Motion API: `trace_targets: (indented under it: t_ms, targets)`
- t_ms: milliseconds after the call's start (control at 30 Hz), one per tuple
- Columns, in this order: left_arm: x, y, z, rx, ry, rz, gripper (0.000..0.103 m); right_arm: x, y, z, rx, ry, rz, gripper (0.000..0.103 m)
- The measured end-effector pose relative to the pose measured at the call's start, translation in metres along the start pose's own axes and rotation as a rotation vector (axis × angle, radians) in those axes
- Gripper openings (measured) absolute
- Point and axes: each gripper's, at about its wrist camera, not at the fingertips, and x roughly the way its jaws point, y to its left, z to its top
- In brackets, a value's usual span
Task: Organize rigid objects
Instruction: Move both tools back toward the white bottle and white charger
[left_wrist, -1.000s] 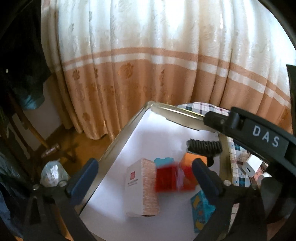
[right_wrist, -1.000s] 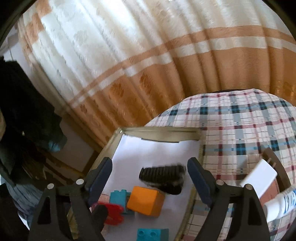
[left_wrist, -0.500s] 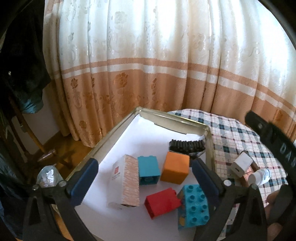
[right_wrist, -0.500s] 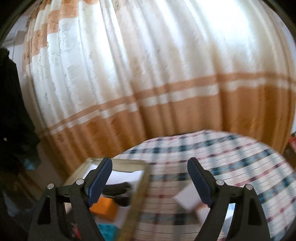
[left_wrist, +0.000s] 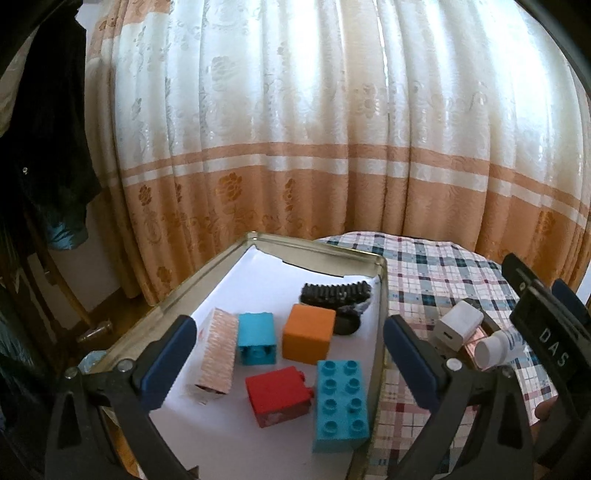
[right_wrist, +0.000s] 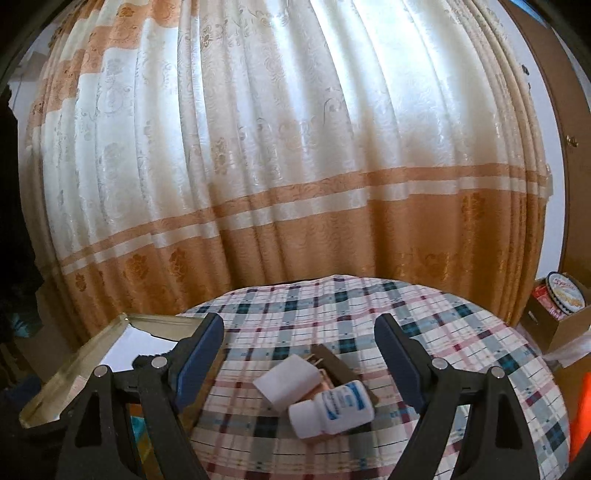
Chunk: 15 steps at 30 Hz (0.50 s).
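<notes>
Currently in tin tray (left_wrist: 325, 254): two teal bricks (left_wrist: 341, 404), one red brick (left_wrist: 277, 395), one orange block (left_wrist: 308, 338), one pink box (left_wrist: 218, 354), one black ribbed part (left_wrist: 334, 291). On checked desk (right_wrist: 369, 306): white charger (right_wrist: 286, 384), white bottle (right_wrist: 330, 408). Left claw (left_wrist: 288, 354) and right claw (right_wrist: 299, 354) both spread apart, gripping nothing.

Plaid cloth (left_wrist: 436, 273) in white, teal and maroon; orange block (left_wrist: 308, 338), red block (left_wrist: 277, 395), teal bricks (left_wrist: 341, 404); cream curtain (left_wrist: 295, 129) with orange bands.

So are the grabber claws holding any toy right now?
No, nothing is held. The left gripper is open above the tray of blocks, and the right gripper is open over the white bottle.
</notes>
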Motion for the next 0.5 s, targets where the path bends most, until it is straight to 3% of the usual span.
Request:
trace_targets:
  t_ms: [133, 500]
  targets:
    - [-0.003, -0.008, -0.005, 0.021, -0.007, 0.000, 0.103, -0.002, -0.001, -0.003, -0.033, 0.002, -0.017, 0.086]
    - [-0.007, -0.020, -0.013, 0.046, -0.001, -0.030, 0.103, -0.007, -0.032, -0.003, 0.102, -0.002, -0.063, 0.086]
